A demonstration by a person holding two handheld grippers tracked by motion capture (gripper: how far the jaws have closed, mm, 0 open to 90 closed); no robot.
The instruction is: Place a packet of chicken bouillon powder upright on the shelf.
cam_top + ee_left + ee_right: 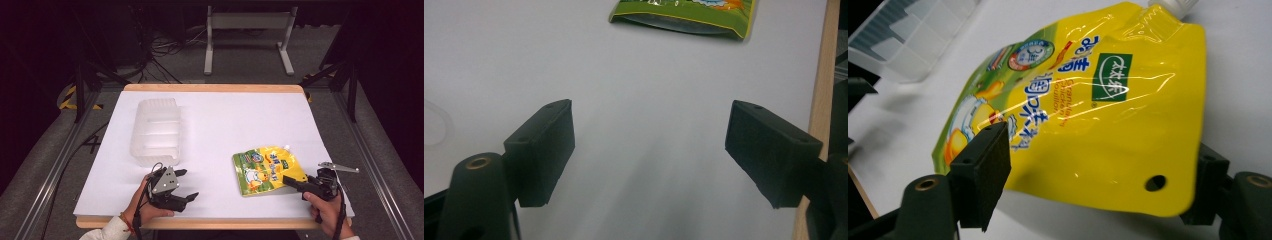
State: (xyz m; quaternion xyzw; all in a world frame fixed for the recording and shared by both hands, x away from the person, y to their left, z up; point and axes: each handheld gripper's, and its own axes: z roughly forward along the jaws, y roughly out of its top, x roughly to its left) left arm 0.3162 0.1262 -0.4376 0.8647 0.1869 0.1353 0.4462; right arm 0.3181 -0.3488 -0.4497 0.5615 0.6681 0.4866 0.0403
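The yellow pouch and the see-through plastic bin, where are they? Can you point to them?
yellow pouch (1128, 130), right gripper view, on its shiny yellow front below the green label.
plastic bin (156, 131), high view, on its ribbed wall.

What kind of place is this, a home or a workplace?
Probably a lab or recording setup, not a home: a white-covered table inside a metal frame, loose cables on the grey floor, dark surroundings, and hand-held grippers with cameras.
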